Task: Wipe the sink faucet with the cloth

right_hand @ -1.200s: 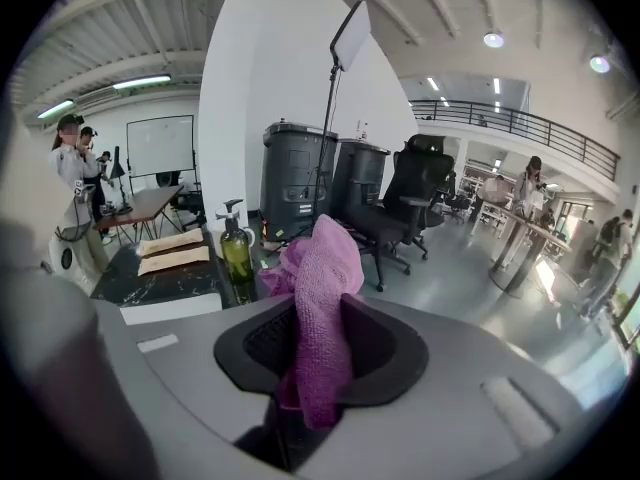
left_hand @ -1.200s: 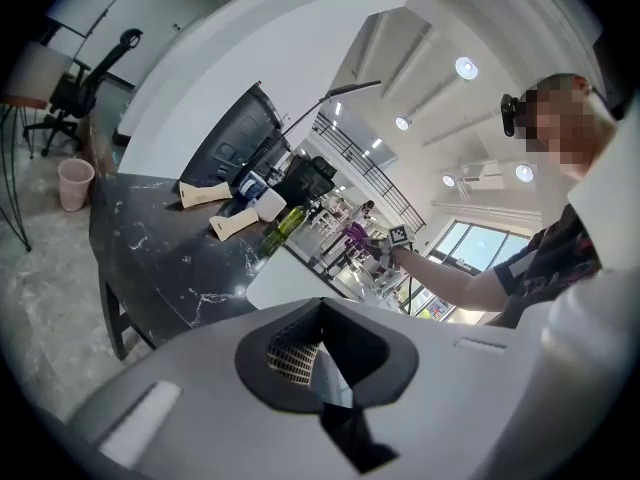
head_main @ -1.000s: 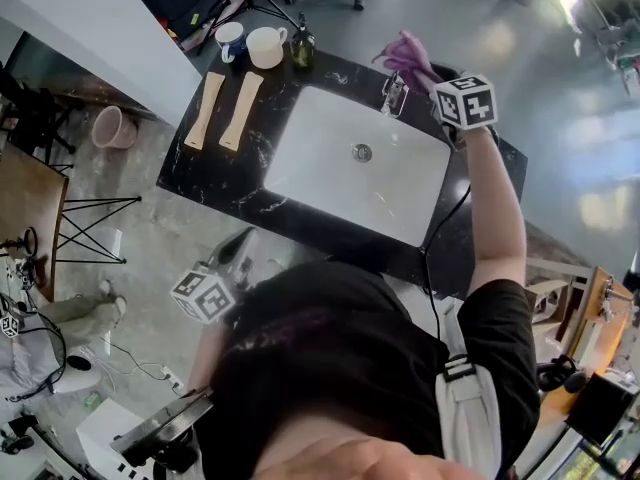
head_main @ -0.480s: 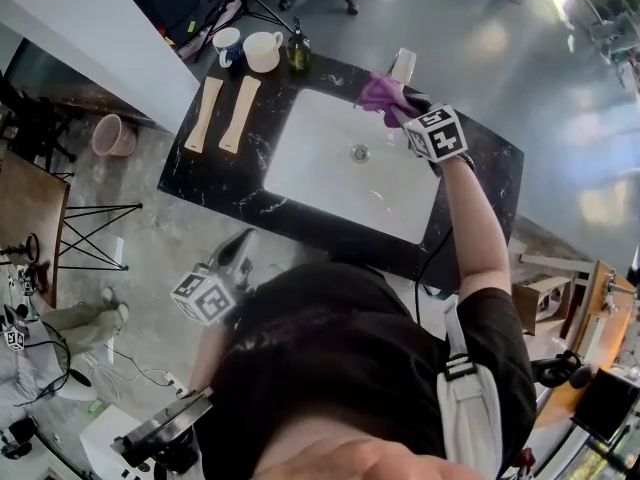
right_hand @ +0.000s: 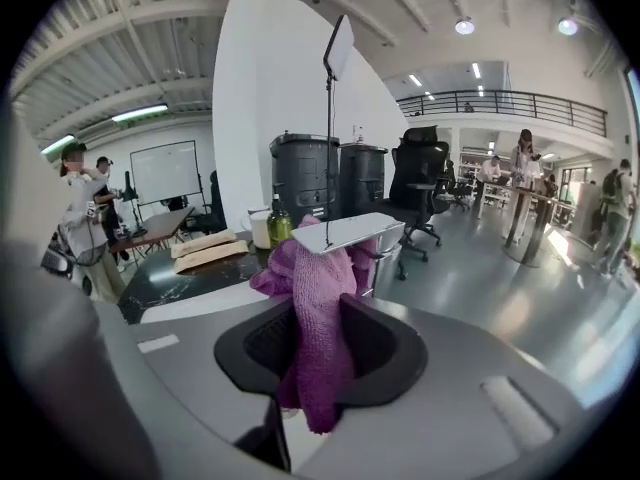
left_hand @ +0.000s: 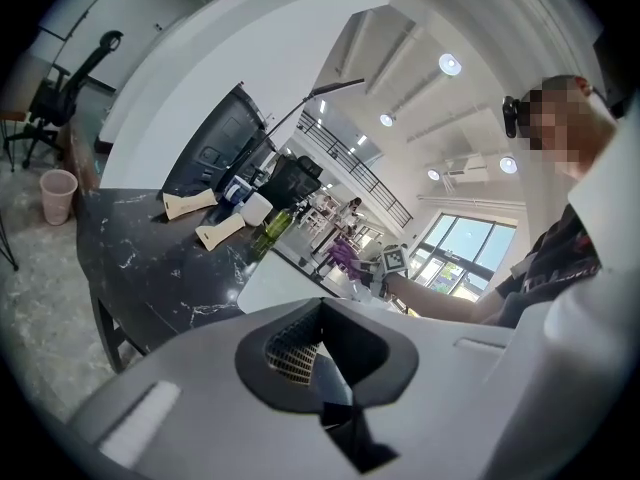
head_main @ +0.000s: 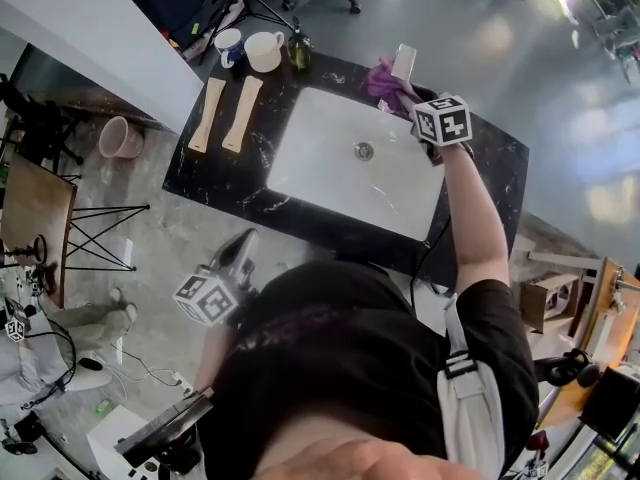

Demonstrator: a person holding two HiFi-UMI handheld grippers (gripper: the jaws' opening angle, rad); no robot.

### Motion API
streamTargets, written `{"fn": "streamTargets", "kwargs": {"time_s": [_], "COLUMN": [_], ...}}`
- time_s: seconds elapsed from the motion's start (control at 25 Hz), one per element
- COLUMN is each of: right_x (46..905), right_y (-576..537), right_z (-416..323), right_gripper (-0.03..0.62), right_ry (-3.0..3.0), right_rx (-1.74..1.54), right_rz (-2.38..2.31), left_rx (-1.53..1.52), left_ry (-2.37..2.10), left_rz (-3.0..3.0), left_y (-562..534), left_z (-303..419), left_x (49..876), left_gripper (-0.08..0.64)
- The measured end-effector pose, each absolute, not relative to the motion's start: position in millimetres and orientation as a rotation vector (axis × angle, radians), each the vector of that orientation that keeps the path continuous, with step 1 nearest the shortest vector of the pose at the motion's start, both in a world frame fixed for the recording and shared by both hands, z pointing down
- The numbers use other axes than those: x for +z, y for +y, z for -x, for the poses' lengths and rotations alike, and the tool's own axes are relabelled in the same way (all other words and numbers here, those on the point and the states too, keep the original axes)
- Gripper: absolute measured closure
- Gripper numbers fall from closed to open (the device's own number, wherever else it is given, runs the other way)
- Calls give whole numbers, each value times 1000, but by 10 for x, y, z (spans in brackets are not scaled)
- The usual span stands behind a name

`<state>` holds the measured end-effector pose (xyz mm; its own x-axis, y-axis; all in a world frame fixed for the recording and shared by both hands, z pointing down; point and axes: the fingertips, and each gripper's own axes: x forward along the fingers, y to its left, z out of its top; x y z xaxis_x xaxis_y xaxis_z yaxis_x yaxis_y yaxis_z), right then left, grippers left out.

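Head view: the right gripper (head_main: 408,94), now lowered from above, holds the purple cloth (head_main: 381,76) against the faucet (head_main: 404,60) at the sink's (head_main: 330,143) far edge, so wiping has probably begun. Left gripper view: the left gripper (left_hand: 322,356) is parted, empty and idle nearby. Right gripper view: the jaws are half-closed, pinching the cloth.

The right gripper (head_main: 408,92) has dropped from high behind the faucet (head_main: 404,61), bringing the cloth (head_main: 382,76) out of the air and onto it. Half a second ago the cloth hung toward the sink (head_main: 330,158); now it bunches nearer the counter's (head_main: 490,158) far edge.
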<state>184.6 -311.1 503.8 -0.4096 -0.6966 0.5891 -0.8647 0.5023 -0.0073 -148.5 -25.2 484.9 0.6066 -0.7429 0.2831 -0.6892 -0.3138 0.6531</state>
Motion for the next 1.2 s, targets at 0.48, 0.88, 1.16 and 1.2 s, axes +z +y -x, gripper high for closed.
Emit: {"fn": "streamTargets", "kwargs": {"time_s": [0.48, 0.88, 1.16, 1.2], "right_x": [5634, 5583, 5853, 5958], "right_y": [-2458, -3311, -3449, -3445], "right_z": [-1597, -2062, -2035, -2025], "right_gripper": [480, 482, 484, 485], "right_ry": [-2230, -2202, -2173, -2131], "right_rx": [421, 342, 592, 608], "right_rz": [-1043, -1332, -1310, -1284], "left_rx": [-67, -34, -31, -35], "left_ry": [-1085, -1214, -1276, -1276], "left_rz": [-2040, -1924, -1840, -1836], "left_y": [-307, -201, -80, -78], "left_z": [1382, 1444, 1520, 1519], "left_x": [4986, 5144, 5254, 5264], "left_gripper": [560, 560, 560, 560]}}
